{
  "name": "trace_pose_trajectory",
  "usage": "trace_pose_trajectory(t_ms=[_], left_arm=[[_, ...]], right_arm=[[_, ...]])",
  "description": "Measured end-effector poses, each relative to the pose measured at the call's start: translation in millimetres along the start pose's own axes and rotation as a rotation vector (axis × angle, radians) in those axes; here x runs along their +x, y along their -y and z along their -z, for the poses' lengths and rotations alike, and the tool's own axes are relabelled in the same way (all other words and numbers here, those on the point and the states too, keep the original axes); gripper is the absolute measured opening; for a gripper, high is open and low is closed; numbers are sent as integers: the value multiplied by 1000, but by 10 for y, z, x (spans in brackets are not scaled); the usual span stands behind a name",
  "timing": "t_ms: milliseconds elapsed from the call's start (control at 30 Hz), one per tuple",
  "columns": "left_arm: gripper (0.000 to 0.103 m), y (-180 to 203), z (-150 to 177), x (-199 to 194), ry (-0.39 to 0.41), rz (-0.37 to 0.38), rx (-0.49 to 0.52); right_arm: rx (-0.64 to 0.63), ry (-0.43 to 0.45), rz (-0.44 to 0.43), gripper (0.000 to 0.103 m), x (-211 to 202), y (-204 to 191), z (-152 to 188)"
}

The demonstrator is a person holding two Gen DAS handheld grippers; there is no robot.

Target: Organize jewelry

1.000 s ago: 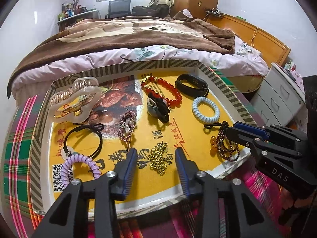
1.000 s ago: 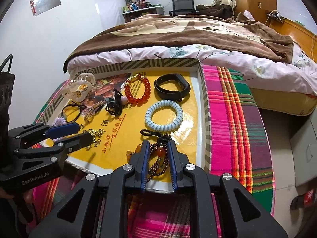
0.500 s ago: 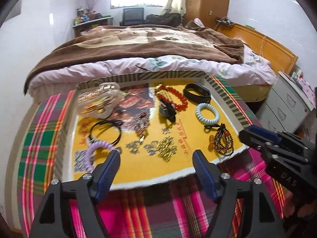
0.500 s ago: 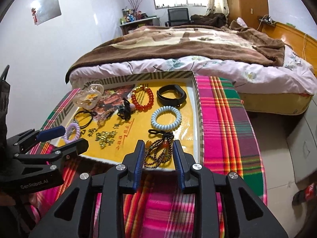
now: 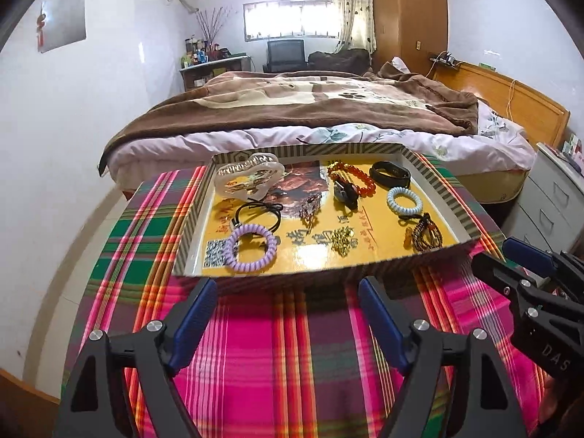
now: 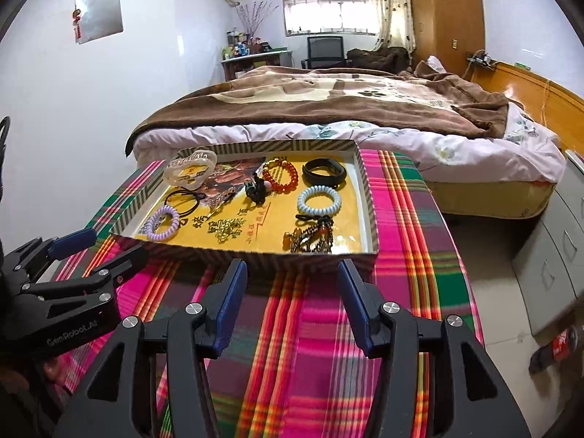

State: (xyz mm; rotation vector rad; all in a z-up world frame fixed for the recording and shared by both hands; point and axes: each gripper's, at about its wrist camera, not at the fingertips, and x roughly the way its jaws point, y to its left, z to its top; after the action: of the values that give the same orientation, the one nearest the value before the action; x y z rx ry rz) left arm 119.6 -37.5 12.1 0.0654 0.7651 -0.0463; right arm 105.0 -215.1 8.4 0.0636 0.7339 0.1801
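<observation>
Both tools hang over the plaid tabletop (image 5: 292,346), short of the striped cardboard tray (image 5: 430,179) that holds the jewelry. The left tool (image 5: 286,304) is spread wide and empty; the right tool (image 6: 292,284) is likewise spread and empty. The left view shows the purple coil hair tie (image 5: 251,247) nearest, with the QR code beside it; the right view shows the dark beaded bracelet (image 6: 314,237) nearest. The tray's near wall cuts off part of that bracelet.

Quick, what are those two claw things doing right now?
Left gripper: open, holding nothing.
Right gripper: open, holding nothing.
</observation>
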Motion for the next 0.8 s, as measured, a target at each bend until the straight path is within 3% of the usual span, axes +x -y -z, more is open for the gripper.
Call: trace_pose_trajectory(t_ms=[500, 600, 800], left_arm=[[80, 29, 211, -319, 10, 55, -8], [80, 57, 218, -339, 3, 23, -2], [80, 23, 246, -349, -1, 40, -24]], right_arm=[[33, 28, -7, 52, -289, -58, 153], [30, 34, -7, 52, -324, -76, 165], [31, 32, -6, 52, -361, -93, 209]])
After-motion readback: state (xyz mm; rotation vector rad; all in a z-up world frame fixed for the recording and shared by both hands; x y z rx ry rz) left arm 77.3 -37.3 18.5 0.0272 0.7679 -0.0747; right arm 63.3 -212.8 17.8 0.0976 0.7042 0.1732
